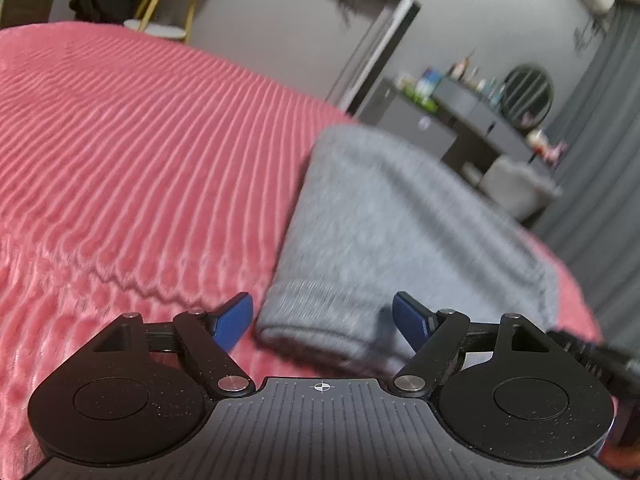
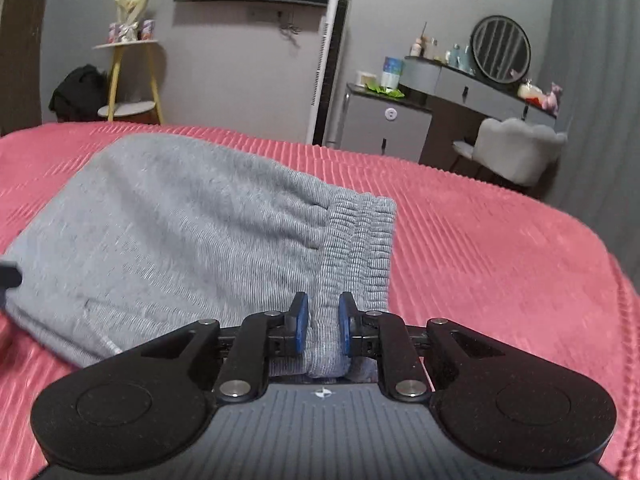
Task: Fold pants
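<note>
- Grey pants (image 2: 192, 232) folded into a thick bundle on the red ribbed bedspread (image 2: 500, 260), lying toward its far edge and nearer the right-hand corner in the left wrist view.
- Elastic waistband (image 2: 360, 248) at the bundle's right end in the right wrist view, ribbed and bunched.
- Right gripper (image 2: 323, 320) narrowed to a small gap, blue pads (image 2: 301, 322) on either side of a pinch of waistband fabric and seemingly pressing it.
- Left gripper (image 1: 323, 320) spread wide, blue fingers (image 1: 234, 322) well apart and holding nothing.
- Cuffed end of the pants (image 1: 320, 320) lying just ahead, between those open fingers, with no clear touch on either.
- Left wrist view tilted and blurred; fine contact hard to judge there.
- Beyond the bed: grey dressing table with round mirror (image 2: 500, 50) and pale chair (image 2: 516, 152).
</note>
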Demonstrator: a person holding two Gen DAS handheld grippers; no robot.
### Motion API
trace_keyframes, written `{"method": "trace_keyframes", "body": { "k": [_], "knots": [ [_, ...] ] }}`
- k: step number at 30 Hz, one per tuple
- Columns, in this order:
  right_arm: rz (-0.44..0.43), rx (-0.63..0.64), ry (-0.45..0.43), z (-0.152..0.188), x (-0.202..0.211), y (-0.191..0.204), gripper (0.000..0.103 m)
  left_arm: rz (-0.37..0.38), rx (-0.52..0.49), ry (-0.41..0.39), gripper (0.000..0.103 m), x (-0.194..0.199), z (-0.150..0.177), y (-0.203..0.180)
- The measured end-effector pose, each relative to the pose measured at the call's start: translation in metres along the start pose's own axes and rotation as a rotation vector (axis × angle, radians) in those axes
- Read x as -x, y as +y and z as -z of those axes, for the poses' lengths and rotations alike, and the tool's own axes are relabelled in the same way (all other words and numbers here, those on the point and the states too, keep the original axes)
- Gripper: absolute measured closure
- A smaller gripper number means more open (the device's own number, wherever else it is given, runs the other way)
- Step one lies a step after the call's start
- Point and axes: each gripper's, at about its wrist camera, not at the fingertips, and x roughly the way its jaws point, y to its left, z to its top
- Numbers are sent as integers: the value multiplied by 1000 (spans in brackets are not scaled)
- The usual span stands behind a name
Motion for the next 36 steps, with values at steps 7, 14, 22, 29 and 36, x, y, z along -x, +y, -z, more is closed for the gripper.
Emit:
{"method": "trace_keyframes", "body": {
  "k": [7,14,22,29,36],
  "knots": [
    [-145,-379,76,25,20,-34,57,1,78,21,20,0,0,7],
    [-402,-991,131,73,5,-97,39,17,113,49,20,-2,6,9],
    [-497,-1128,140,67,-21,-88,16,-9,86,67,18,-8,10,4],
    [-491,-1235,135,73,-42,-88,13,-16,90,66,17,-13,10,4],
    [-330,-1008,146,48,-36,-79,57,-26,74,65,16,-13,9,2]
  ]
}}
